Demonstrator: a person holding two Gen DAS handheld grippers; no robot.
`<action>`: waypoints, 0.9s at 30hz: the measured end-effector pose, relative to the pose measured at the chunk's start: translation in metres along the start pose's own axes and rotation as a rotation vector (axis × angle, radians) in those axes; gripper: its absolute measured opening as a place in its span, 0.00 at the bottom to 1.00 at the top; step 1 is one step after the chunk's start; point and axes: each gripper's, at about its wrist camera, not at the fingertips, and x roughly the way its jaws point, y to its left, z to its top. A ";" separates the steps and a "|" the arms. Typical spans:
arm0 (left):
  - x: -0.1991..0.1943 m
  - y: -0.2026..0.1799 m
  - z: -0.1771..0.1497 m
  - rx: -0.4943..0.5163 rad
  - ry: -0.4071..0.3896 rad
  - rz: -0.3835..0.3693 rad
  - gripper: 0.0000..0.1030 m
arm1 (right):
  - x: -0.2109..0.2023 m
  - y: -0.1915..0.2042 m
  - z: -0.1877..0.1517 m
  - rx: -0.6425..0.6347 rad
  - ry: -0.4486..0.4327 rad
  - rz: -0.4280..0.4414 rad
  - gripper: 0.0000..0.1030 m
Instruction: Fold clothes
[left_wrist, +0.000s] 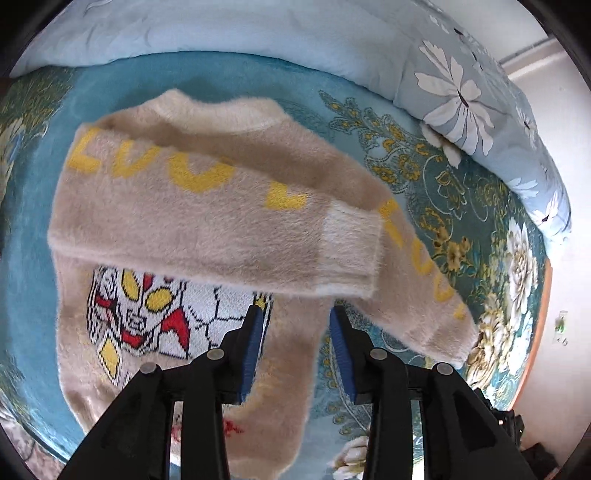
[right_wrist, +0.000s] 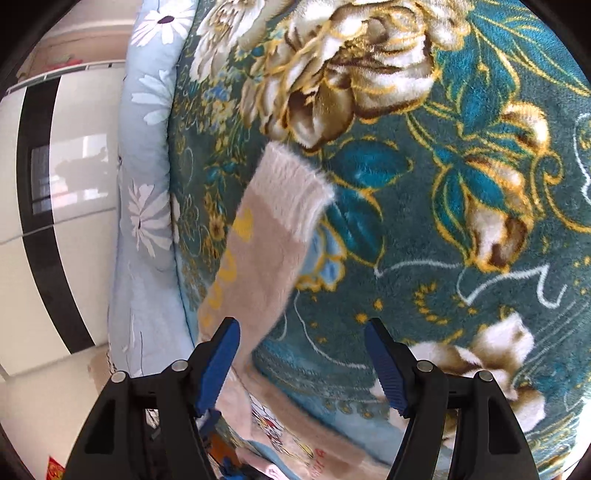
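The left gripper (left_wrist: 297, 314) and right gripper (right_wrist: 302, 326) each have black plastic arms with hollow cut-outs. Each finger carries a ribbed blue pad (left_wrist: 341, 350). Round silver pins (right_wrist: 424, 366) sit at the joints.

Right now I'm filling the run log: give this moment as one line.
step: sleeve folding | sweater: on blanket, one sleeve across chest | left claw: open | right claw: open, over other sleeve

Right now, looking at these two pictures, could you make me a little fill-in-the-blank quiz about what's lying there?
1. The letters knitted on the fuzzy beige sweater are ____ in colour.
2. One sleeve lies folded ____ the sweater's body.
3. The floral blanket under the other sleeve is mostly ____.
4. Both the left claw and the right claw are ____, gripping nothing.

Missing words: yellow; across; teal; open
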 end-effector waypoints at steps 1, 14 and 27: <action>-0.008 0.009 -0.006 -0.022 -0.005 -0.002 0.37 | 0.005 0.001 0.006 0.013 -0.008 0.005 0.70; -0.079 0.134 -0.061 -0.323 -0.078 0.094 0.37 | 0.044 -0.002 0.043 0.170 -0.084 0.039 0.34; -0.113 0.142 -0.074 -0.310 -0.127 0.040 0.37 | 0.017 0.071 0.027 -0.099 -0.126 0.073 0.10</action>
